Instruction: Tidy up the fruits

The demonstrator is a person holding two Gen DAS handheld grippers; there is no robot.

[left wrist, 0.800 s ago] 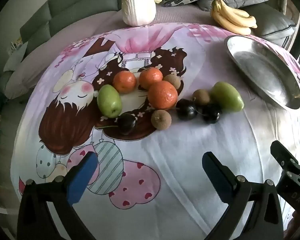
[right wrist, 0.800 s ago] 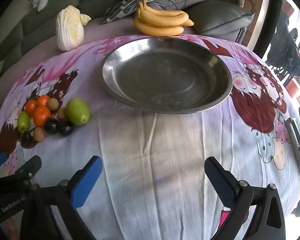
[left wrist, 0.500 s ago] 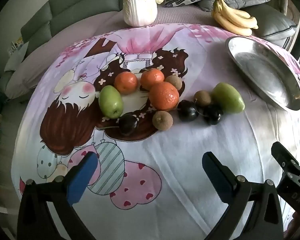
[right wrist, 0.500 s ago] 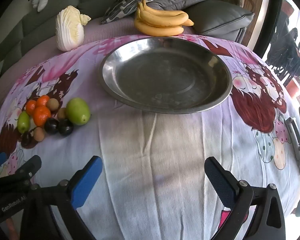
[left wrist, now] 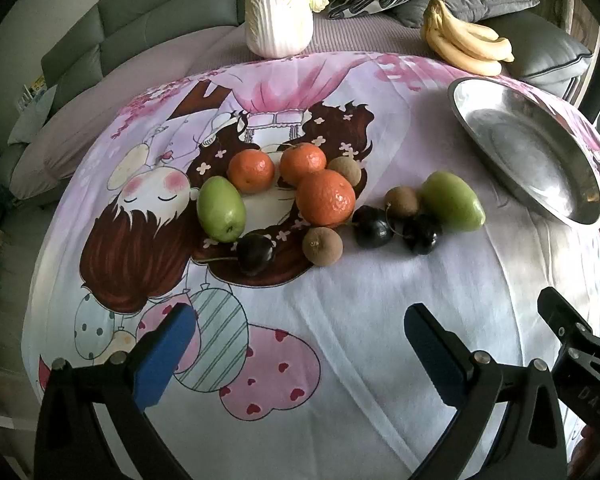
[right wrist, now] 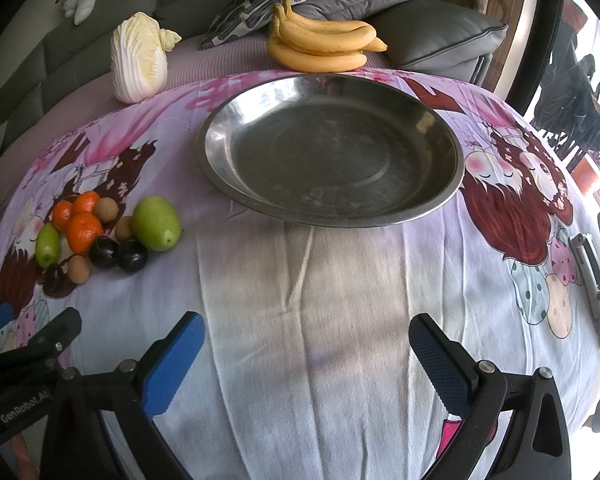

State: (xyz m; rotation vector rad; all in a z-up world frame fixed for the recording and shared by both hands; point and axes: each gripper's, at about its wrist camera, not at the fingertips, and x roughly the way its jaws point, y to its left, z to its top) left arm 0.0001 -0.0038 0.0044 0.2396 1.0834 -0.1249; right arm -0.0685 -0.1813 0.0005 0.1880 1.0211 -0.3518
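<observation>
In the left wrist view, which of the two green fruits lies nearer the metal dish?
The larger green fruit at the cluster's right end; the smaller one lies at the far left, beyond the oranges from the metal dish.

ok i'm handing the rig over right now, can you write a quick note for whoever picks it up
Left gripper: open, holding nothing, hovering over the cloth short of the fruit.
Right gripper: open, holding nothing, in front of the metal dish.
Fruit: oranges, green fruits, dark plums and small brown fruits lie in one loose pile on the cloth. Bananas sit behind the dish.
Done: nothing; the dish holds no fruit.
Left: all the sorting.
</observation>
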